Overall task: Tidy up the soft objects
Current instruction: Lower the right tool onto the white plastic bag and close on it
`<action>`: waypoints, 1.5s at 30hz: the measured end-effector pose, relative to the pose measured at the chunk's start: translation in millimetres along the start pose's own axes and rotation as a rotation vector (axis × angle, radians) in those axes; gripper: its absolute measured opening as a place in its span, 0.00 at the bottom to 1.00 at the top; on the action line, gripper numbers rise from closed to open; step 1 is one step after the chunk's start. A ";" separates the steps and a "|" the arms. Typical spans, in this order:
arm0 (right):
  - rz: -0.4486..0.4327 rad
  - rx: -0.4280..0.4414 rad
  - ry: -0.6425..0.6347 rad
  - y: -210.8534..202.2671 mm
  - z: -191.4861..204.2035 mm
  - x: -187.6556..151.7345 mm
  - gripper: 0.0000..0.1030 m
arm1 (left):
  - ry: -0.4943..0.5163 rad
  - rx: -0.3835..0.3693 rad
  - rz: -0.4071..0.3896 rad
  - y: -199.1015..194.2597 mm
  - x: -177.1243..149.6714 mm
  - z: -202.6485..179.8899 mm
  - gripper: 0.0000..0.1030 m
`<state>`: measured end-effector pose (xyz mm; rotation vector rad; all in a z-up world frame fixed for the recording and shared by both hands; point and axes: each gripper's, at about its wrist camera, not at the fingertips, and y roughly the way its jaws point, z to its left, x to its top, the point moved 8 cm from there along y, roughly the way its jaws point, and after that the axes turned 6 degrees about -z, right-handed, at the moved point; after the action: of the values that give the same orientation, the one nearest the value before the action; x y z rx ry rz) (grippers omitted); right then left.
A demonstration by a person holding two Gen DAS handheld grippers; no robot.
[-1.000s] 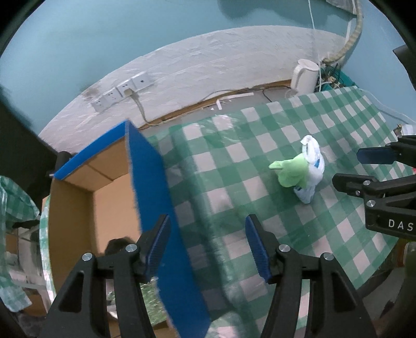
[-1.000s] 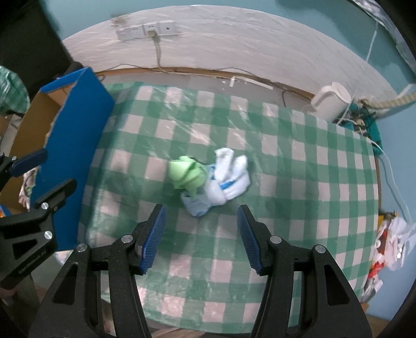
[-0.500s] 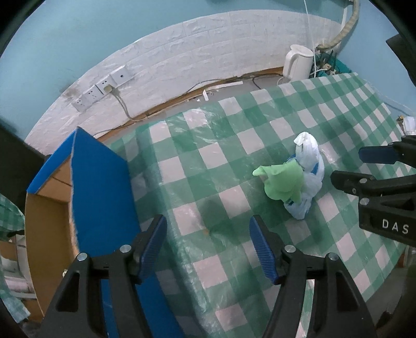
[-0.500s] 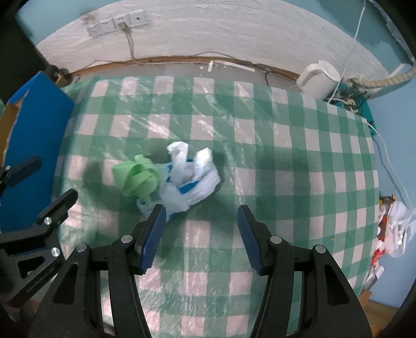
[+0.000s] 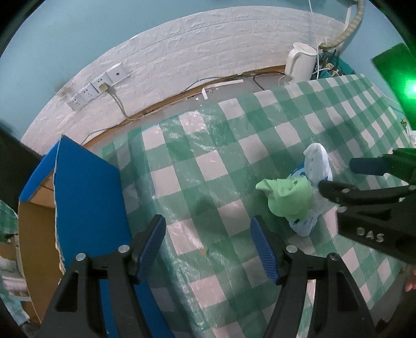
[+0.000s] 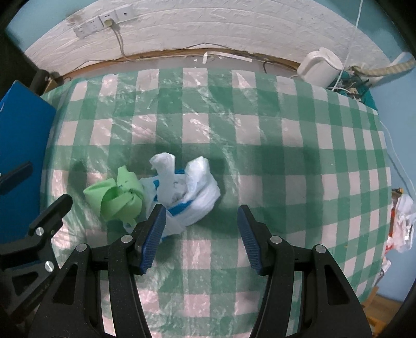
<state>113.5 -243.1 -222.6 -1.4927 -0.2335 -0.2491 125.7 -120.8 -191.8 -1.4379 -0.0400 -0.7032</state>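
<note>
A crumpled green soft cloth [image 5: 288, 197] [image 6: 117, 200] lies against a white-and-blue soft bundle [image 5: 316, 161] [image 6: 192, 187] on the green-checked table [image 5: 234, 135] [image 6: 286, 156]. My left gripper [image 5: 208, 226] stands open over bare cloth, left of the pile, with nothing between its jaws. My right gripper [image 6: 200, 215] hangs open just in front of the white bundle, its left pad [image 6: 153, 231] close to the bundle's lower edge. In the left wrist view the right gripper's fingers [image 5: 369, 192] reach in beside the pile. A cardboard box with a blue flap [image 5: 85, 197] [image 6: 23, 145] stands at the table's left edge.
A white kettle [image 5: 300, 61] [image 6: 321, 67] and tangled cables sit at the back right. Wall sockets [image 5: 96, 85] [image 6: 101, 22] with a cord are on the white brick wall. Crumpled bags [image 6: 403, 218] lie beyond the table's right edge.
Both grippers have come down closer to the table. The left one has moved away from the box, out over the cloth toward the pile, and its jaws have widened a little.
</note>
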 end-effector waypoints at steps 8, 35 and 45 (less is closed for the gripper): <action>0.012 0.022 -0.008 14.3 17.0 7.1 0.55 | 0.018 0.013 -0.033 -6.2 8.3 0.6 0.73; 0.069 -0.045 -0.157 8.3 -6.1 -32.7 0.59 | 0.054 -0.024 -0.008 4.9 10.4 -26.5 0.73; 0.061 -0.059 -0.168 -3.3 -21.1 -54.4 0.59 | 0.054 -0.089 -0.008 1.3 19.0 -57.6 0.73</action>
<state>60.8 -263.3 -237.5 -1.5788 -0.3168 -0.0817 119.5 -181.1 -194.5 -1.5036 0.0277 -0.7576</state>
